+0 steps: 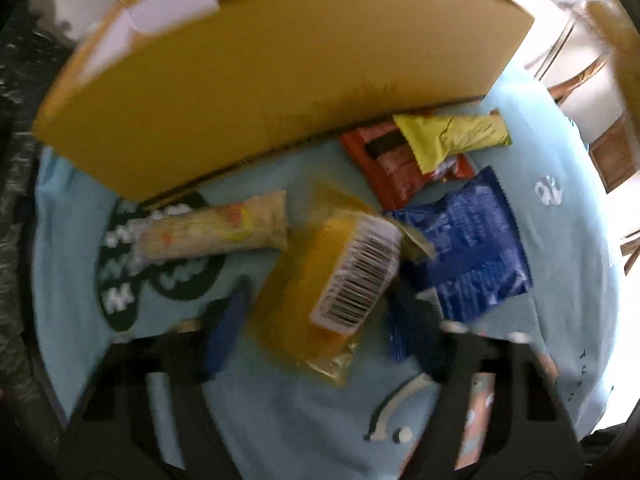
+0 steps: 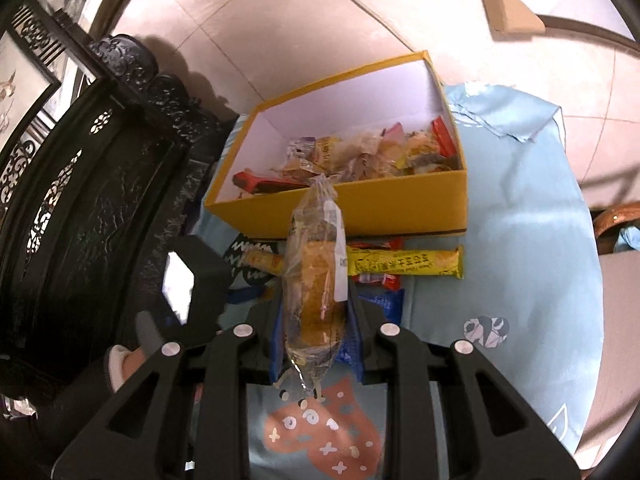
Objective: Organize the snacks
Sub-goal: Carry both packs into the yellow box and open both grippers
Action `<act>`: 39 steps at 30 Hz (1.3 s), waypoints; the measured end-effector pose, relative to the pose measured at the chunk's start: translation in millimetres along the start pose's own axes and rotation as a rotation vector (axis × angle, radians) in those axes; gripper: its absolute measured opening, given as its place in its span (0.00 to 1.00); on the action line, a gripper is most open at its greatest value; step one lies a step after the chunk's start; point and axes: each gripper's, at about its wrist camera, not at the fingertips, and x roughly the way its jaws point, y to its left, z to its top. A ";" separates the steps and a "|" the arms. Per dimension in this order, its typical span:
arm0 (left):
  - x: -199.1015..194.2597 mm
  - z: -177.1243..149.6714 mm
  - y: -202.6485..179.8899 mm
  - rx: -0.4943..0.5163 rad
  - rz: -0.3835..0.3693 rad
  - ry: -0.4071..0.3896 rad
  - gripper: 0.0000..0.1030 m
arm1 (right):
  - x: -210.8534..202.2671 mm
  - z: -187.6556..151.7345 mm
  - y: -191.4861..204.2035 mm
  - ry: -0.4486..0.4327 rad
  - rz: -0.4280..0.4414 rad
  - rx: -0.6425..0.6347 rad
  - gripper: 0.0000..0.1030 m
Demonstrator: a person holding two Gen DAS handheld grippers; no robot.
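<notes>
My right gripper is shut on a clear-wrapped bread snack, held above the cloth in front of the yellow box. The box holds several snack packs. My left gripper is open over an orange packet with a barcode label, one finger on each side of it. The view is blurred. Around it lie a pale wrapped roll, a blue pack, a red-orange bar and a yellow-green bar. The yellow bar also shows in the right wrist view.
A light blue patterned cloth covers the round table. Dark carved wooden furniture stands at the left. The yellow box wall rises just behind the loose snacks. The left gripper's body shows in the right wrist view.
</notes>
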 end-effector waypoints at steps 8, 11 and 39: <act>-9.7 -10.8 12.0 -0.099 -0.001 0.034 0.36 | 5.6 -1.1 2.9 0.005 0.000 0.002 0.26; -48.2 -14.3 23.0 -0.171 -0.021 -0.016 0.36 | 4.9 3.1 9.2 -0.008 0.007 -0.010 0.26; -87.3 143.6 93.9 -0.373 0.006 -0.184 0.53 | 47.6 123.7 -19.8 -0.125 -0.030 0.097 0.30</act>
